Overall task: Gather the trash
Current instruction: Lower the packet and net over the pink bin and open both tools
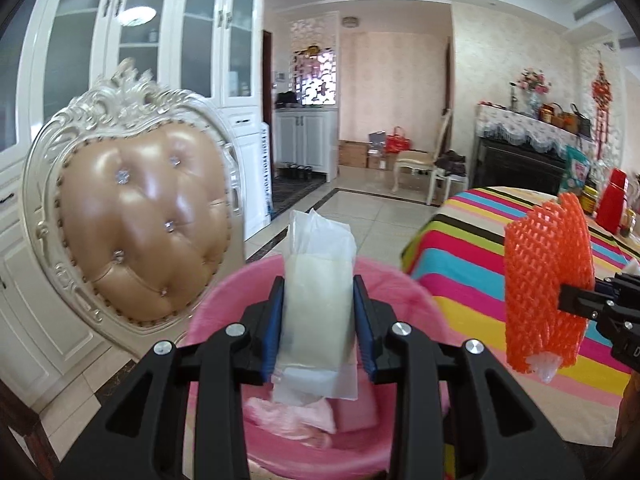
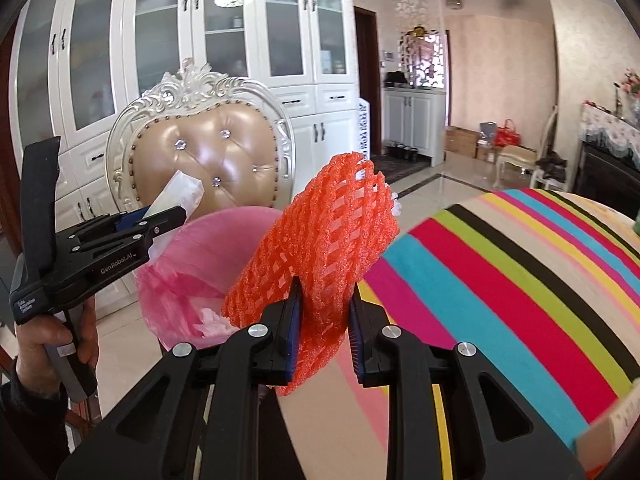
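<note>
- Orange foam netting, the sort that sleeves fruit, is pinched between the pads of the right gripper; a scrap of clear white film pokes out of its end, seen in the left wrist view.
- Translucent plastic wrapper, pale and limp, stands upright, squeezed between the blue pads of the left gripper.
- Both pieces of trash are in the air. The wrapper hangs over the open mouth of the pink bin, which has a pink liner bag and already holds some crumpled pink-white scraps. The netting is beside the bin's rim, above the rounded edge of the striped tablecloth, not yet over the opening.
- Risk one: the netting is light and springy, so I judge it may cling to a pad or drift on release. Let go where it is now and it would probably land on the cloth edge or the floor, not in the bin.
- Risk two: the wrapper is tall and floppy; released near the rim, it could lodge on the liner's edge instead of dropping in.
- Risk three: the two grippers are close together at the bin, and the padded chair stands just behind it, so a hasty swing could knock one tool against the other or the chair.
- Count: two grippers, two pieces of trash held, one bin, one chair close by, and one hand visible on the left tool's handle.
</note>
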